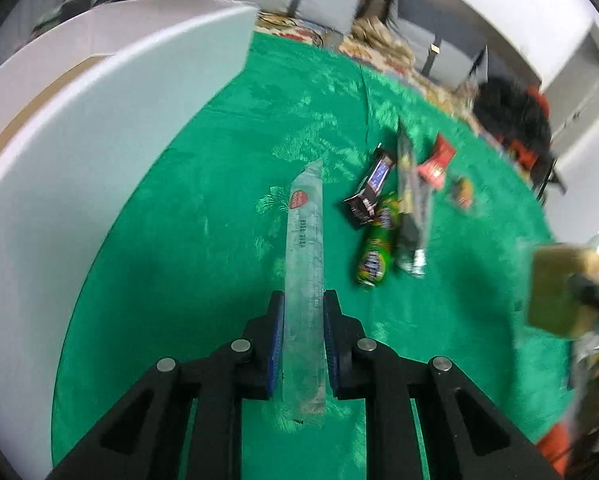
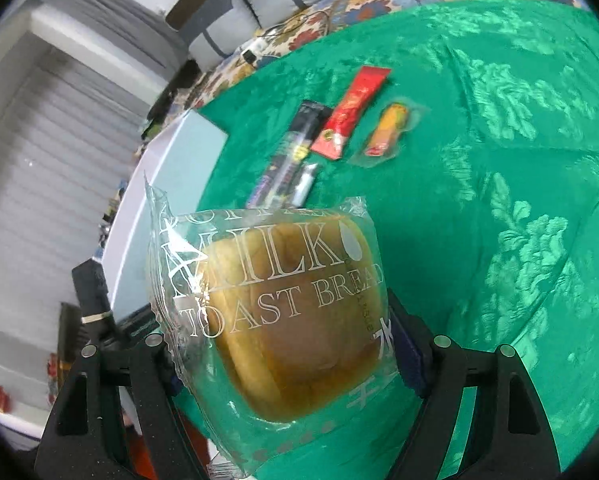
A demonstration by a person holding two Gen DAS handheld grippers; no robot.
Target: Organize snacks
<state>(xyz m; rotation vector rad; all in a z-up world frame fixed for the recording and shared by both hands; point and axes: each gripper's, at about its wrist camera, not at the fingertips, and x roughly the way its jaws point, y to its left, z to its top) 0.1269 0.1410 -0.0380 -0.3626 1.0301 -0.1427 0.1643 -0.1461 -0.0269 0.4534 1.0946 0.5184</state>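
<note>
**Both grippers holding snacks over the green cloth**

The left gripper (image 1: pixel 304 304) is clamping a long clear stick pack (image 1: pixel 304 264) narrowly. The right gripper (image 2: pixel 283 336) is gripping a wrapped milk toast bread (image 2: pixel 291 320) with wide jaws. Farther off, loose snacks (image 1: pixel 395 208) are lying mid-cloth on the green tablecloth (image 1: pixel 219 160), a white box (image 1: pixel 99 128) standing along its left edge.

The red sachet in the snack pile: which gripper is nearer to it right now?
Hard to call. The left gripper, shut on the clear stick pack, and the right gripper, gripping the milk toast bread, both sit short of the red sachet.
</note>
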